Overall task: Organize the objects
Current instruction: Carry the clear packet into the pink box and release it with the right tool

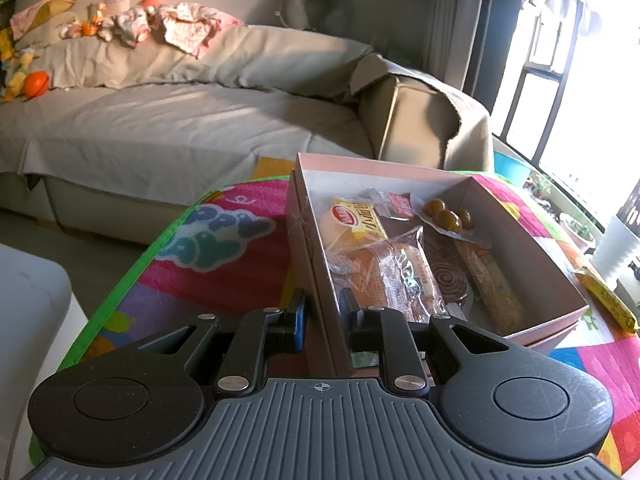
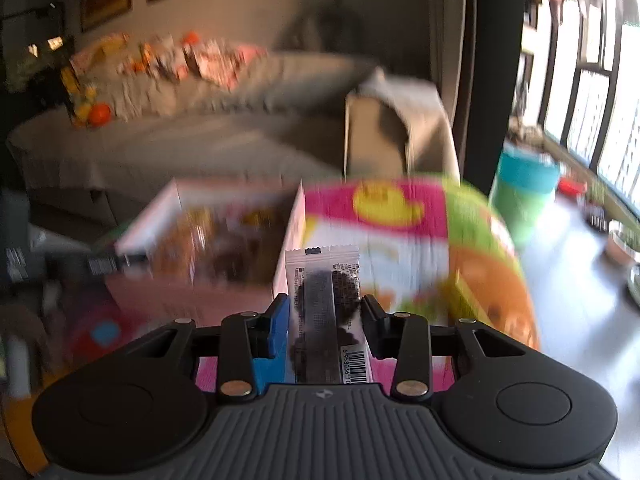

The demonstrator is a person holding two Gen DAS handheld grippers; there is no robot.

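A pink cardboard box [image 1: 532, 248] sits on a colourful play mat [image 1: 224, 264] and holds several wrapped snacks: a yellow-labelled bun [image 1: 352, 224], a clear-wrapped cake [image 1: 384, 276], brown balls [image 1: 444, 216] and a long cereal bar [image 1: 496, 288]. My left gripper [image 1: 323, 308] is shut on the box's near left wall, one finger inside and one outside. My right gripper [image 2: 324, 312] is shut on a white packet with dark cookies [image 2: 326, 312], held upright just right of the box [image 2: 292, 224]. The right wrist view is motion-blurred.
A yellow snack bar [image 1: 604, 300] lies on the mat right of the box. A grey sofa [image 1: 160, 120] with clothes and toys stands behind. A white pot [image 1: 616, 252] and plants are by the window at right. A teal and green bin [image 2: 520, 200] stands on the floor.
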